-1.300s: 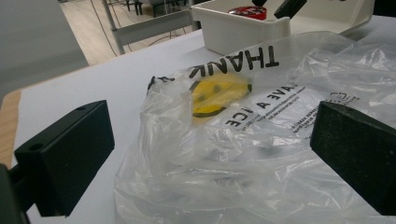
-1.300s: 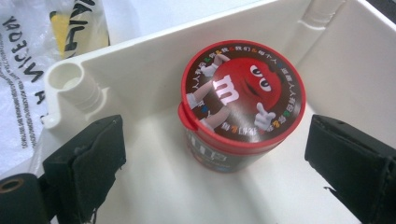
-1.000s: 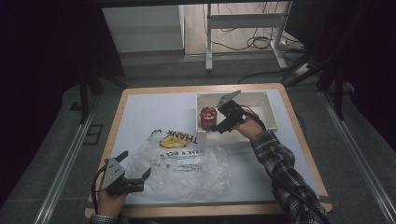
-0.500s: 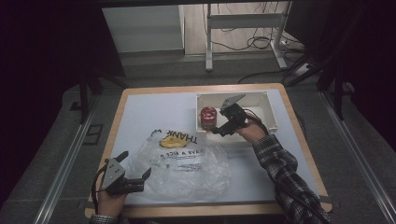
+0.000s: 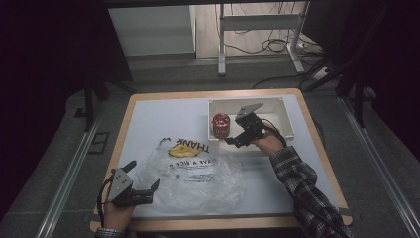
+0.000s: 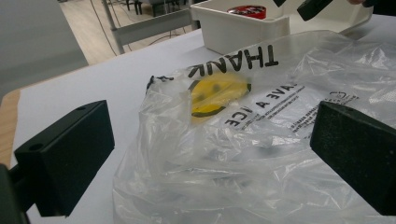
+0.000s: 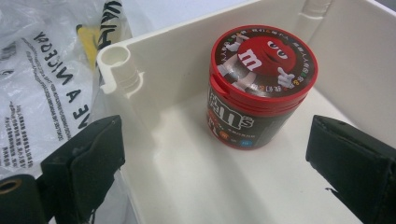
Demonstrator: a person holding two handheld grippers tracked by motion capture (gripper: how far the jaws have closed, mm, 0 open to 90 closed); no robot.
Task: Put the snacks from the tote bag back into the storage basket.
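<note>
On the white-topped, wood-edged counter [image 5: 163,119] we list, toward its far right, a white rectangular plastic bin [image 5: 287,116] holding one round candy tub with a red printed lid and dark body [image 5: 221,124]. The tub stands upright on the bin floor, near the bin's left wall, and nothing touches it. In the right gripper view we see the same tub [image 7: 259,88] between and beyond the two black jaws, with clear space on either side. The right hand-held gripper [image 5: 233,141] is released, its jaws spread wide, and it sits at the bin's near edge, pointing toward the tub; the hand behind it wears a plaid sleeve [image 5: 302,183]. In front of the bin, across the middle and near part of the counter, lies a crumpled clear plastic shopping bag with black lettering and a yellow smiley face [image 5: 193,171], its far edge close to the bin's near wall. The left hand-held gripper [image 5: 143,184] is likewise released, at the near left edge of the counter; in the left gripper view its jaws stand wide apart on either side of the bag's crumpled near left part [image 6: 243,154], neither pressing it. Beyond the counter we note a grey floor with cables [image 5: 262,47].
</note>
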